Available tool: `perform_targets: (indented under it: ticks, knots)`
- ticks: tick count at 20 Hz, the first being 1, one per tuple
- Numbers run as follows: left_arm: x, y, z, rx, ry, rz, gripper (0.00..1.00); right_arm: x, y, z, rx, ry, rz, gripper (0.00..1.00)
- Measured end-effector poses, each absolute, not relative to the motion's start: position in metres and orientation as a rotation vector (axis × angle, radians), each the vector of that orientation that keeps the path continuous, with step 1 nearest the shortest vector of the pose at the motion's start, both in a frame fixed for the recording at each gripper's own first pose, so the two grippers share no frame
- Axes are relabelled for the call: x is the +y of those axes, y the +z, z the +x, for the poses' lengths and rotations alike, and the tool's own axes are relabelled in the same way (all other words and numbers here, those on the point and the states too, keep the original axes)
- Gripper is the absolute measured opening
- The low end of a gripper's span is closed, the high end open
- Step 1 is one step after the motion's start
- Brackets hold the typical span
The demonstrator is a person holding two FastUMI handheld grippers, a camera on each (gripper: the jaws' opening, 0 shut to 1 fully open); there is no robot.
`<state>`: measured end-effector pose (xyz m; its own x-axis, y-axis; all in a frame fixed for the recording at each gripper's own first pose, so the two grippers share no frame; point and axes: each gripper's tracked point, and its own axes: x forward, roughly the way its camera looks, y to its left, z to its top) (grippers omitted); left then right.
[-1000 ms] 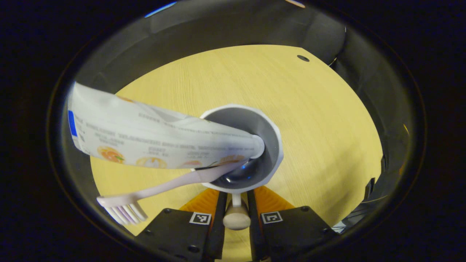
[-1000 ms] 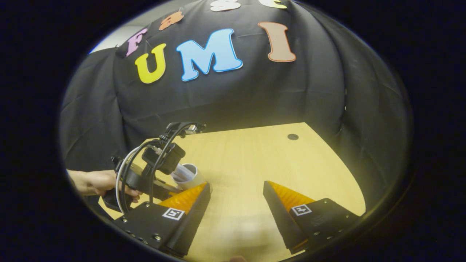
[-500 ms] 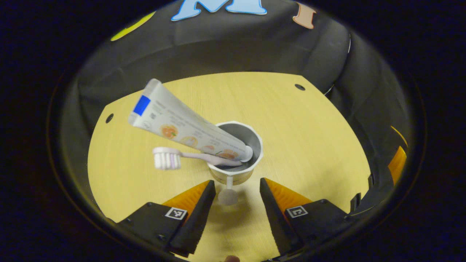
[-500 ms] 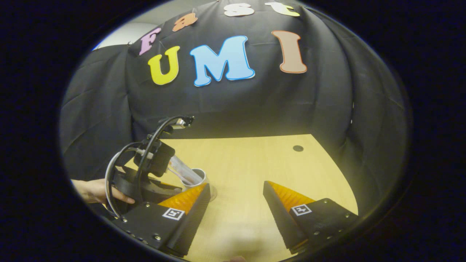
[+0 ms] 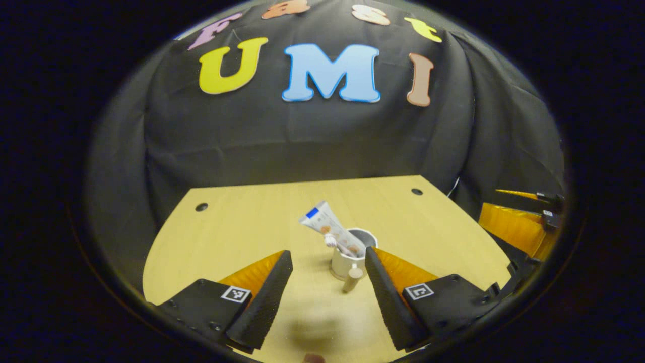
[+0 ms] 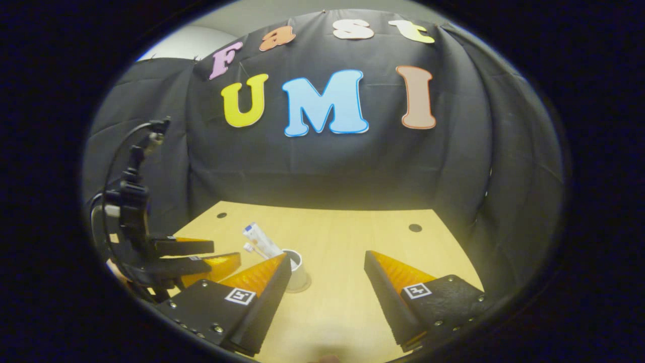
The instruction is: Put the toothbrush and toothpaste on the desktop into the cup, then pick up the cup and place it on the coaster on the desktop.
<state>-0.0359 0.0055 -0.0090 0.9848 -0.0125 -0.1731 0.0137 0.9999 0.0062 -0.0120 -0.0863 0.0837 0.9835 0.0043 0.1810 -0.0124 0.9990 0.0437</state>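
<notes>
A white cup point(image 5: 343, 263) stands upright on the wooden desktop point(image 5: 237, 237). The toothpaste tube point(image 5: 326, 227) and the toothbrush point(image 5: 332, 242) lean out of it to the left. The cup's handle ends in a wooden knob point(image 5: 355, 274) that points towards me. My left gripper point(image 5: 327, 253) is open, a short way back from the cup and holding nothing. In the right gripper view the cup point(image 6: 296, 266) sits on a pale round coaster point(image 6: 304, 287), just past my open right gripper point(image 6: 327, 256). The toothpaste tube point(image 6: 262, 241) shows there too. The left gripper point(image 6: 224, 253) hovers at the left.
The desktop has two small dark holes near its back edge point(image 5: 201, 206) point(image 5: 416, 191). Black cloth walls close in behind and on both sides. The right gripper point(image 5: 491, 201) hangs off the table's right edge in the left gripper view.
My left gripper let go of the cup's handle knob, opened and drew back and up from the cup. The cup stays standing with both items in it. The right gripper drew back a little.
</notes>
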Motion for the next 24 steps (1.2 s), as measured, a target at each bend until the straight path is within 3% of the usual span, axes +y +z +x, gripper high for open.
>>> perform_targets:
  ticks: [5, 6, 9, 10, 11, 13, 14, 16, 18, 19, 21, 22, 23, 24]
  knots:
    - [0.034, 0.045, -0.074, -0.039, 0.038, -0.045, 1.00, -0.072, 0.113, -0.024, -0.293, -0.057, 0.022, 0.91]
    - [0.040, 0.052, -0.078, -0.061, 0.050, -0.040, 0.88, -0.070, 0.117, -0.026, -0.310, -0.070, 0.015, 0.91]
    - [0.049, 0.067, -0.089, -0.102, 0.068, -0.021, 1.00, -0.059, 0.121, -0.031, -0.335, -0.086, -0.012, 0.94]
    - [0.051, 0.076, -0.093, -0.118, 0.071, -0.013, 0.88, -0.055, 0.121, -0.033, -0.335, -0.088, -0.014, 0.94]
    - [0.053, 0.080, -0.094, -0.135, 0.070, -0.003, 1.00, -0.053, 0.124, -0.033, -0.341, -0.089, -0.009, 0.94]
    - [0.056, 0.090, -0.097, -0.170, 0.070, 0.025, 0.95, -0.049, 0.125, -0.037, -0.349, -0.096, -0.003, 0.94]
    - [0.057, 0.094, -0.098, -0.183, 0.066, 0.031, 1.00, -0.047, 0.127, -0.040, -0.354, -0.099, -0.001, 0.94]
    - [0.058, 0.099, -0.103, -0.205, 0.056, 0.031, 1.00, -0.042, 0.127, -0.044, -0.366, -0.105, 0.000, 0.94]
    - [0.060, 0.101, -0.104, -0.228, 0.047, 0.027, 0.94, -0.041, 0.125, -0.050, -0.378, -0.121, 0.003, 0.94]
    - [0.060, 0.098, -0.105, -0.229, 0.044, 0.024, 1.00, -0.041, 0.124, -0.051, -0.379, -0.127, 0.007, 0.94]
    - [0.060, 0.094, -0.109, -0.224, 0.045, 0.019, 1.00, -0.040, 0.119, -0.053, -0.376, -0.138, 0.012, 0.94]
    - [0.061, 0.092, -0.109, -0.223, 0.047, 0.019, 0.94, -0.040, 0.118, -0.052, -0.375, -0.145, 0.012, 0.94]
    - [0.062, 0.092, -0.109, -0.222, 0.047, 0.021, 1.00, -0.041, 0.117, -0.054, -0.374, -0.154, 0.011, 0.94]
    - [0.063, 0.092, -0.109, -0.222, 0.046, 0.021, 1.00, -0.043, 0.118, -0.056, -0.380, -0.165, 0.006, 0.94]
